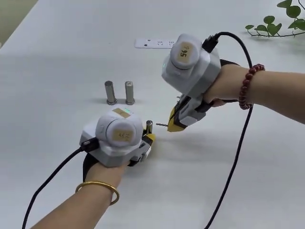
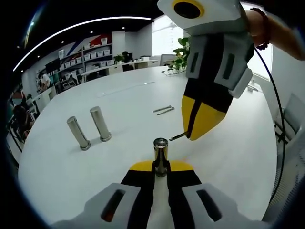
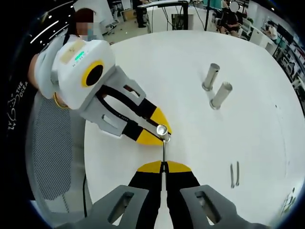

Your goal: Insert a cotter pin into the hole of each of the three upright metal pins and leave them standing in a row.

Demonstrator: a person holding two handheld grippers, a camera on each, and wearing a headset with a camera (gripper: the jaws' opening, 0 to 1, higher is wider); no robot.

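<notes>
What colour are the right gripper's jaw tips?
Yellow, on otherwise black jaws of the right gripper; this shows best in the left gripper view.

At the bottom centre, the left hand-held gripper [image 2: 160, 168] clamps an upright metal pin [image 2: 160, 150] between its yellow tips. The right hand-held gripper [image 2: 191, 134] reaches in from the upper right, pinching a cotter pin [image 2: 178, 137] whose free end points at the metal pin, just beside it. Two more pins [image 2: 78, 133] stand at left on the white desk [image 2: 228, 157]. Two loose cotter pins [image 2: 163, 110] lie above centre.
</notes>
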